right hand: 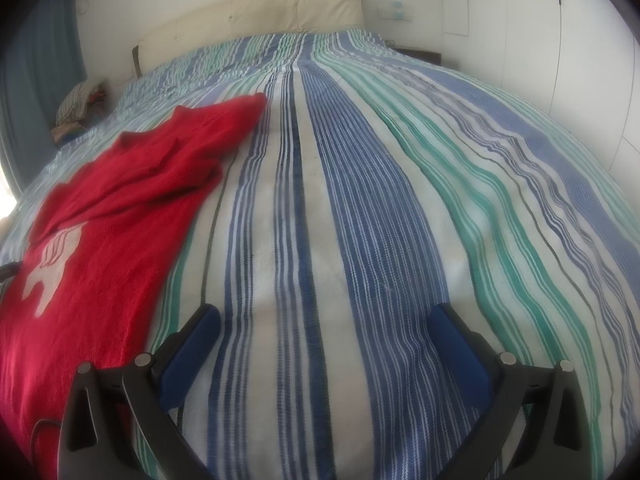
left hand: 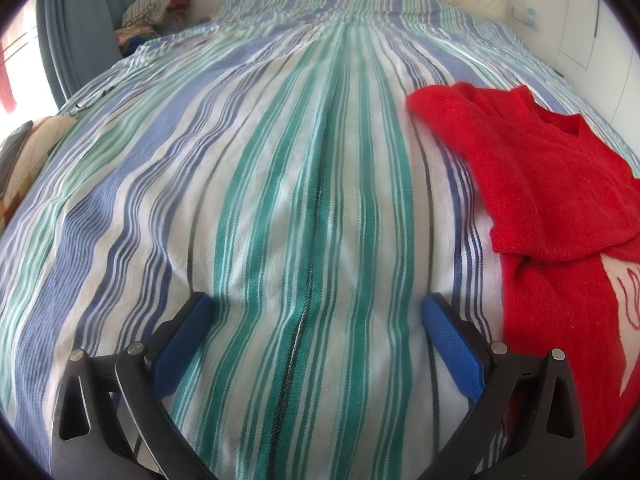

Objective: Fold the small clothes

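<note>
A small red knitted sweater [left hand: 552, 184] with a white figure on its front lies on the striped bedspread [left hand: 280, 160]. In the left wrist view it is at the right, with one sleeve folded across the body. My left gripper [left hand: 318, 308] stands open over bare bedspread, just left of the sweater's edge, holding nothing. In the right wrist view the same sweater [right hand: 120, 220] fills the left side, its sleeve reaching toward the headboard. My right gripper [right hand: 328, 320] is open too, empty, over the striped bedspread [right hand: 360, 200] to the right of the sweater's hem.
A cream padded headboard [right hand: 256, 12] closes the far end of the bed. A heap of clothes [left hand: 156, 8] sits beside a blue curtain [left hand: 72, 20] at the far left. White cupboard doors [right hand: 560, 40] line the right wall.
</note>
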